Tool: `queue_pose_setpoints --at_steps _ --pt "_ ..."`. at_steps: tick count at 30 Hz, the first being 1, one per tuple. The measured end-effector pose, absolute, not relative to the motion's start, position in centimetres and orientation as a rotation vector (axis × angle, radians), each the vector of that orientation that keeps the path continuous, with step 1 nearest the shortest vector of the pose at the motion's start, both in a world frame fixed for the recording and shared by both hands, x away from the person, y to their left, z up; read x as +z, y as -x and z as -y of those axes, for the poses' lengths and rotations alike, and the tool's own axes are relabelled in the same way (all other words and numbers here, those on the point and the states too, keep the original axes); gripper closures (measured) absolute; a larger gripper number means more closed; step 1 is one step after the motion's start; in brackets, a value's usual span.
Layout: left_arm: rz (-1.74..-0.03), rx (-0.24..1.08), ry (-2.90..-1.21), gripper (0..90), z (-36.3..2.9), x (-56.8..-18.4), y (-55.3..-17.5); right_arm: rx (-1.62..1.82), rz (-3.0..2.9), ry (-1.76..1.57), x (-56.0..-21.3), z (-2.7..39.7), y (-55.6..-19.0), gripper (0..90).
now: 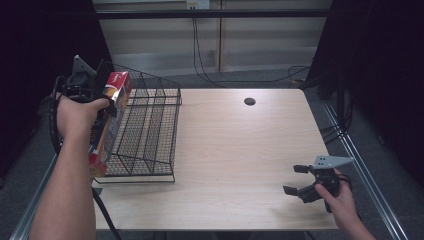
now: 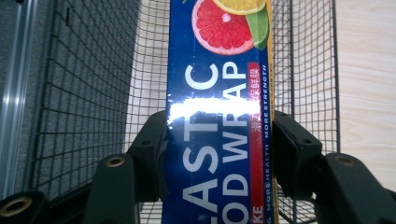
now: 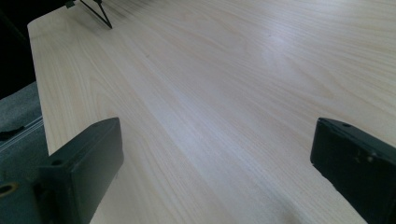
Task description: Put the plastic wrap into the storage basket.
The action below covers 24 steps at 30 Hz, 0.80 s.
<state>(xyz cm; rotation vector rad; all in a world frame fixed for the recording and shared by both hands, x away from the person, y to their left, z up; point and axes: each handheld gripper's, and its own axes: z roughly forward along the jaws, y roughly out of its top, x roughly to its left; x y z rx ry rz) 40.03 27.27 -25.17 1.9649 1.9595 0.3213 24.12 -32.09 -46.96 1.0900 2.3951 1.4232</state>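
A long blue plastic food wrap box [image 1: 107, 120] with citrus pictures and a red end hangs at the left side of a black wire basket [image 1: 150, 130]. My left gripper [image 1: 102, 107] is shut on the box, and in the left gripper view both pads press on the box [image 2: 217, 116] over the basket's mesh [image 2: 88, 93]. My right gripper [image 1: 296, 179] hovers low over the table's front right part, open with nothing between its fingers [image 3: 84, 163].
The basket stands on the left part of a light wooden table [image 1: 240, 145]. A small dark hole [image 1: 249, 101] lies near the table's far edge. A metal rail [image 1: 30, 210] runs along the left side. Cables trail on the floor beyond.
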Motion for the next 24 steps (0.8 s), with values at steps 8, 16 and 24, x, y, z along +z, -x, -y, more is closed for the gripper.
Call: queue_pose_setpoints --at_steps 8,16,24 --pt "-1.991 0.342 -1.955 44.5 -27.7 -25.6 -40.2 1.420 -2.401 -1.088 -47.1 31.9 -24.2 2.5" --pt "-2.006 0.336 -1.944 44.3 -27.1 -25.9 -40.6 1.421 -2.403 -1.085 -47.1 32.0 -24.2 2.5" --pt "-2.013 0.332 -1.974 44.0 -26.6 -26.3 -41.0 1.418 -2.405 -1.088 -47.1 32.0 -24.2 2.6"
